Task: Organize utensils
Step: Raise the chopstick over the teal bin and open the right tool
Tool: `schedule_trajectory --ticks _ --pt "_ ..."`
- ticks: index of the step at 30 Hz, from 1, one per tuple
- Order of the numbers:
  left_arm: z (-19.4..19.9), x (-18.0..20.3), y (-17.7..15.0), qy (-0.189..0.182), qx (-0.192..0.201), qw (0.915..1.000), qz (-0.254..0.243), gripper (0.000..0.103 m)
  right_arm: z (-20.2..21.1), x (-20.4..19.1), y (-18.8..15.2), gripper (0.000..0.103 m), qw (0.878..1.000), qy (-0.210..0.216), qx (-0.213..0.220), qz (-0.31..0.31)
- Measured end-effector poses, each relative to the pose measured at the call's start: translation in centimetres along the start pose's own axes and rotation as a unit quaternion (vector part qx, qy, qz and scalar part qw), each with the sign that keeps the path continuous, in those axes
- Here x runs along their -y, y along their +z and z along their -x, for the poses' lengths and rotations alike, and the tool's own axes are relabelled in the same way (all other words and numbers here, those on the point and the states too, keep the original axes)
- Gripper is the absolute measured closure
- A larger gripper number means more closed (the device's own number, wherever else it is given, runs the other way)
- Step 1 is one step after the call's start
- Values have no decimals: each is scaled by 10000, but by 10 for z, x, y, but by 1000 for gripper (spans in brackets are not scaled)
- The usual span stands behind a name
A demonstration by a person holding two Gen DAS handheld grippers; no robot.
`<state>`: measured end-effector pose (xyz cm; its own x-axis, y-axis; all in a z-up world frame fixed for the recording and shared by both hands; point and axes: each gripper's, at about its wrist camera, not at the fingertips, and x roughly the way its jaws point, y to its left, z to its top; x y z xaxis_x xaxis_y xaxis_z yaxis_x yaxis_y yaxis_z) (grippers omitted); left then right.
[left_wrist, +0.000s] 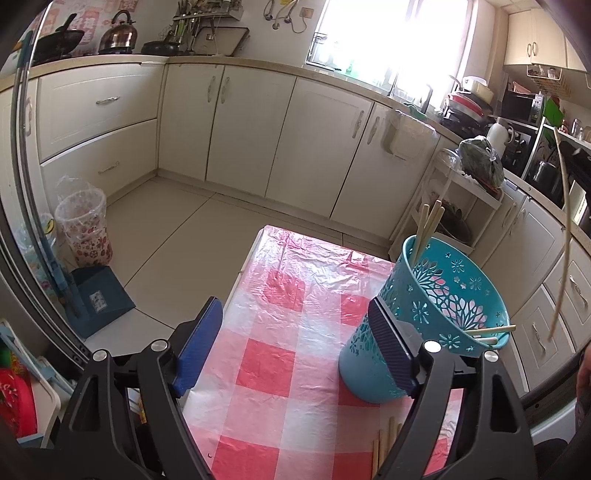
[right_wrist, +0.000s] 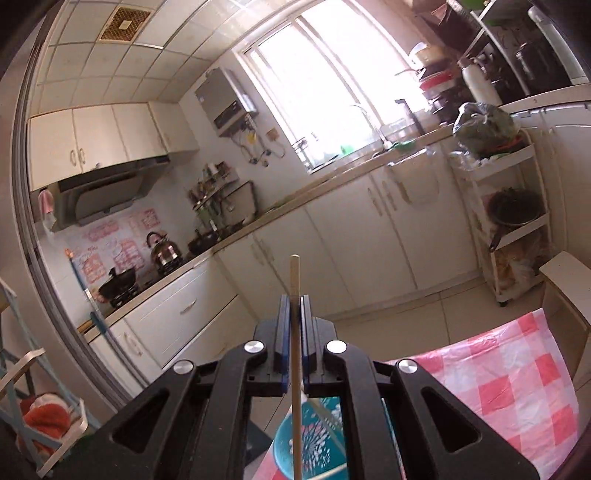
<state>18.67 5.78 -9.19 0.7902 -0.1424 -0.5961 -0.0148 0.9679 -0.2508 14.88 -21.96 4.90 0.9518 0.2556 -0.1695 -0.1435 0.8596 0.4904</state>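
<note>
While raised above the teal holder (right_wrist: 314,439), right gripper (right_wrist: 294,306) clamped on one chopstick (right_wrist: 294,280); left gripper (left_wrist: 295,343) spread wide, empty, beside holder near table edge (left_wrist: 243,266).

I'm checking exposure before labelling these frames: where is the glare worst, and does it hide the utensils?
Left wrist view: window blown out, teal holder clear. Right wrist view: window overexposed, yet the chopstick in the right claw stays sharp.
</note>
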Motion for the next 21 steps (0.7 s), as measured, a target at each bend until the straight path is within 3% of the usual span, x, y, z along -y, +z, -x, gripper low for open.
schedule_trajectory --ticks 4,8,12,21 --pt "1 5 -1 55 36 9999 -128 26 -24 10 -7 97 9983 -490 306 -97" --pt "2 10 -2 99 72 9996 -268 25 -47 21 -23 97 9970 -754 152 -105" --pt "3 15 -2 117 82 9992 -382 23 -58 21 -42 97 9963 -833 -188 14" --pt "5 13 -2 134 62 9992 -372 22 -45 9 -56 96 9964 -654 -461 290"
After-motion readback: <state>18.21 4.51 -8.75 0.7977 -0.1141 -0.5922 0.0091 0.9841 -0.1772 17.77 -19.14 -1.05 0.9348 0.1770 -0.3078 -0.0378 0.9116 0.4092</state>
